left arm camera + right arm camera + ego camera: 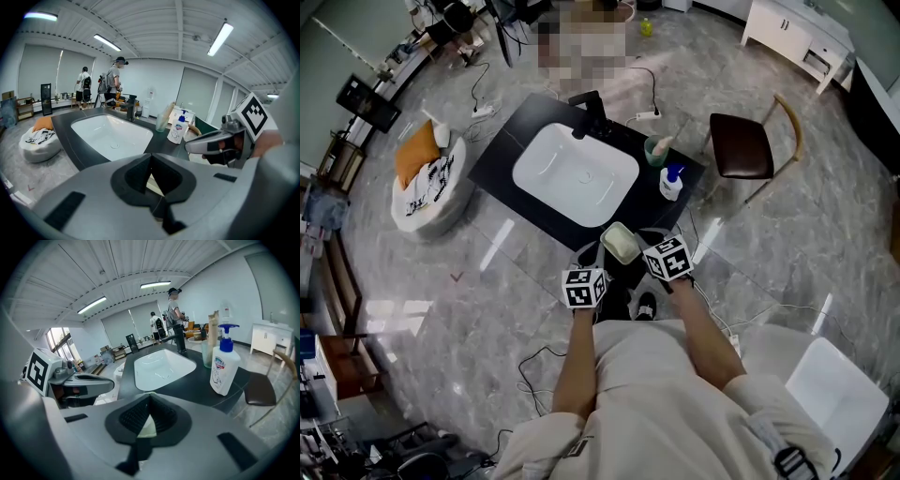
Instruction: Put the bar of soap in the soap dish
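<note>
In the head view a white soap dish (620,244) with a pale green bar in it sits at the near corner of the black counter (511,141). My left gripper (591,272) and right gripper (654,251) hover just short of the dish, one on each side. Both are shut with nothing between the jaws. In the left gripper view the jaws (150,155) meet at the tip, and a pale patch of the dish (154,185) shows through the gap behind them. In the right gripper view (150,397) the pale soap (147,426) shows the same way.
A white sink (575,174) fills the middle of the counter, with a black faucet (586,112) behind it. A pump bottle (671,182) and a green cup (656,150) stand at the counter's right end. A dark chair (745,145) and cables lie nearby.
</note>
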